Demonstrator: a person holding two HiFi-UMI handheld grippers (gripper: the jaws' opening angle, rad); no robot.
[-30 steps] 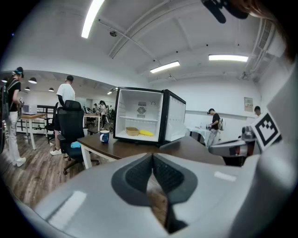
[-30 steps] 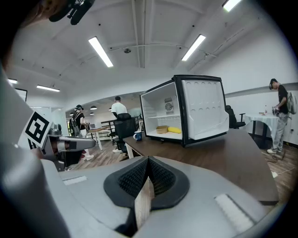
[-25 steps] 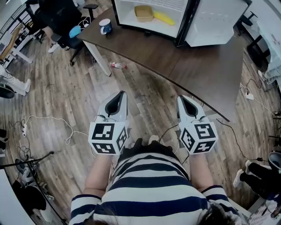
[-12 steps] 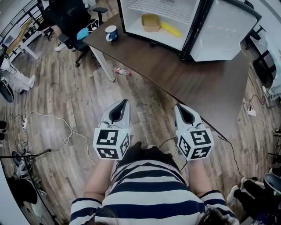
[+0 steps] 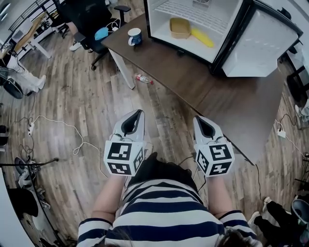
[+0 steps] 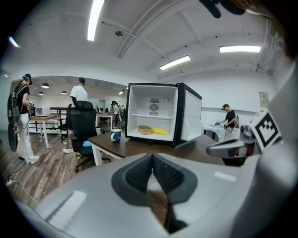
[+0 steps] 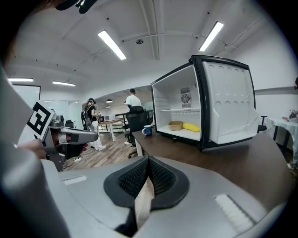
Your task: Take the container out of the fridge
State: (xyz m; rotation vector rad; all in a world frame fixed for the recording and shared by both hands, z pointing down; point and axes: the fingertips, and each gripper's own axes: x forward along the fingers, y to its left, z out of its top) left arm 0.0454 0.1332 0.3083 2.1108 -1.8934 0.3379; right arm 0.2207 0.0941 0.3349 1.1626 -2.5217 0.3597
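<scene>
The open fridge [image 5: 203,14] has come closer ahead; left gripper [image 5: 136,114] and right gripper [image 5: 199,119] are both closed tight and empty, the tan container [image 5: 180,27] well ahead.

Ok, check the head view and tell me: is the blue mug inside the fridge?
No, the blue mug stands on the table outside the open fridge, to its left.

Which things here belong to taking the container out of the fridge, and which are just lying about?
Job: tan shallow container; open black fridge with white interior; left gripper and right gripper, both shut.
Lying about: yellow banana beside the container; blue-and-white mug on the brown table; plastic bottle on the wooden floor; black office chair.
</scene>
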